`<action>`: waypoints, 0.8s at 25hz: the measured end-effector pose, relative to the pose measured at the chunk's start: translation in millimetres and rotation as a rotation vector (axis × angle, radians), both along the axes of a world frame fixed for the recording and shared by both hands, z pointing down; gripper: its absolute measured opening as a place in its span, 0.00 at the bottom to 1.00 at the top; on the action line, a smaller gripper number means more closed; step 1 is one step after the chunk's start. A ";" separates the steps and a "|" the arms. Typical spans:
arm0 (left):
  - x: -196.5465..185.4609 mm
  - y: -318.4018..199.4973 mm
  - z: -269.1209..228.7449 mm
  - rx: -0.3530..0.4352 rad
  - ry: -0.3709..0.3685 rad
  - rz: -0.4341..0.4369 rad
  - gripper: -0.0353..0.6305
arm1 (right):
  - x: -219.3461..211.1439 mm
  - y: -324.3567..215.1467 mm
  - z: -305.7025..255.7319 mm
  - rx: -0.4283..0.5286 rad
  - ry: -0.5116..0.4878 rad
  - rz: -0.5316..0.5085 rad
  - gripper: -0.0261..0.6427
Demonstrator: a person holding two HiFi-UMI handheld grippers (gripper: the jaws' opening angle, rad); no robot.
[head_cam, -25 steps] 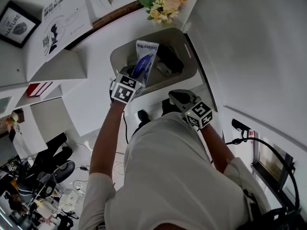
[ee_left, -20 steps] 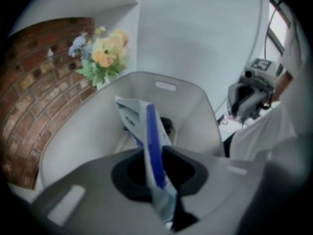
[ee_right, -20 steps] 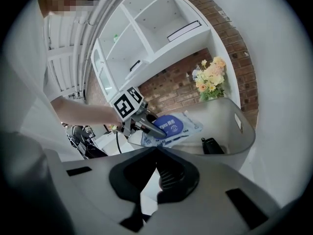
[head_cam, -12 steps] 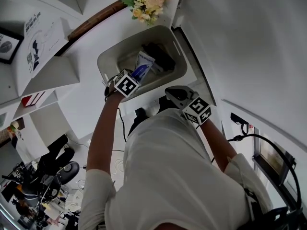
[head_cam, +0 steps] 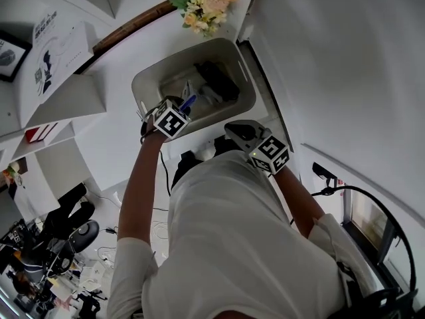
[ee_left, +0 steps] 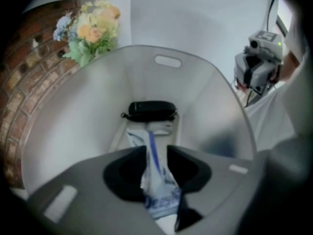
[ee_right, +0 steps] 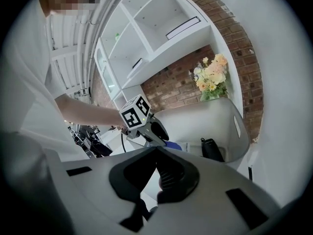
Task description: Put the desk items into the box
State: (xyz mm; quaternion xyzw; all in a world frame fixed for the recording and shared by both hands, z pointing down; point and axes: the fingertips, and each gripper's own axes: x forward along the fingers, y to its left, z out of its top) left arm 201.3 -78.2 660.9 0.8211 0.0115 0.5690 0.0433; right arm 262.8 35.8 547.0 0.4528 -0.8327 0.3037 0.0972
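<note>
The left arm (head_cam: 141, 181) is stretching forward, and the left gripper (ee_left: 157, 153) is opening its jaws with a packet (ee_left: 159, 190) between them. The right arm (head_cam: 300, 205) is bending at the elbow, holding the right gripper (ee_right: 157, 156) near the body, jaws closed on nothing.

Bright, flat white light everywhere; the pale walls (head_cam: 345, 58) in the head view nearly wash out. Both gripper views bow hard at the rim, corners gone black. Left gripper view is soft: flowers (ee_left: 93, 29) smeared, a dim shadow pooling down the box (ee_left: 73, 131) wall. Right gripper view sharper, near parts blurred.
</note>
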 end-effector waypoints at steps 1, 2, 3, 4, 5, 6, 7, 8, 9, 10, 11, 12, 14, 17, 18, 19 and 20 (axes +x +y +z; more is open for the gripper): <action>1.4 -2.1 -3.8 0.008 0.013 -0.015 0.24 | -0.7 -0.8 0.0 0.002 0.002 -0.012 0.04; 2.2 -3.8 -7.4 0.015 0.025 -0.028 0.24 | -1.4 -1.8 -0.1 0.005 0.006 -0.025 0.04; 2.1 -5.0 -10.9 0.022 0.037 -0.039 0.24 | -2.4 -3.0 -0.5 0.010 0.009 -0.038 0.04; 1.6 -5.9 -14.5 0.028 0.048 -0.050 0.24 | -3.4 -4.4 -1.2 0.014 0.011 -0.050 0.04; 1.1 -6.6 -18.7 0.035 0.061 -0.062 0.24 | -4.3 -5.8 -1.8 0.016 0.013 -0.062 0.04; 0.9 -7.7 -23.6 0.044 0.077 -0.077 0.24 | -5.0 -7.3 -2.2 0.018 0.014 -0.072 0.04; 1.1 -9.3 -29.4 0.055 0.095 -0.094 0.24 | -5.9 -8.7 -2.6 0.019 0.014 -0.083 0.04; 1.4 -11.3 -35.9 0.069 0.116 -0.113 0.24 | -7.2 -10.0 -3.1 0.020 0.012 -0.094 0.04; 1.5 -13.3 -43.0 0.085 0.138 -0.133 0.24 | -9.2 -11.2 -3.7 0.021 0.010 -0.106 0.04; 1.2 -14.9 -50.4 0.098 0.161 -0.153 0.24 | -11.9 -12.1 -4.2 0.023 0.008 -0.121 0.04; 0.3 -15.6 -57.9 0.108 0.183 -0.173 0.24 | -15.1 -12.7 -4.4 0.024 0.007 -0.137 0.04; -1.2 -16.0 -65.4 0.116 0.205 -0.193 0.24 | -18.4 -13.4 -4.5 0.025 0.007 -0.153 0.04; -5.9 -17.0 -80.3 0.130 0.247 -0.238 0.23 | -24.8 -15.3 -4.9 0.027 0.005 -0.182 0.04; -15.3 -18.6 -100.5 0.149 0.317 -0.317 0.19 | -32.6 -18.9 -5.4 0.030 -0.003 -0.216 0.04; -18.7 -18.3 -107.0 0.153 0.341 -0.345 0.17 | -35.0 -19.9 -5.2 0.029 -0.005 -0.225 0.04; -22.3 -17.7 -113.3 0.157 0.362 -0.369 0.15 | -37.4 -21.0 -4.8 0.028 -0.007 -0.235 0.04; -26.4 -16.6 -118.7 0.162 0.377 -0.389 0.13 | -40.1 -22.1 -4.4 0.028 -0.008 -0.244 0.04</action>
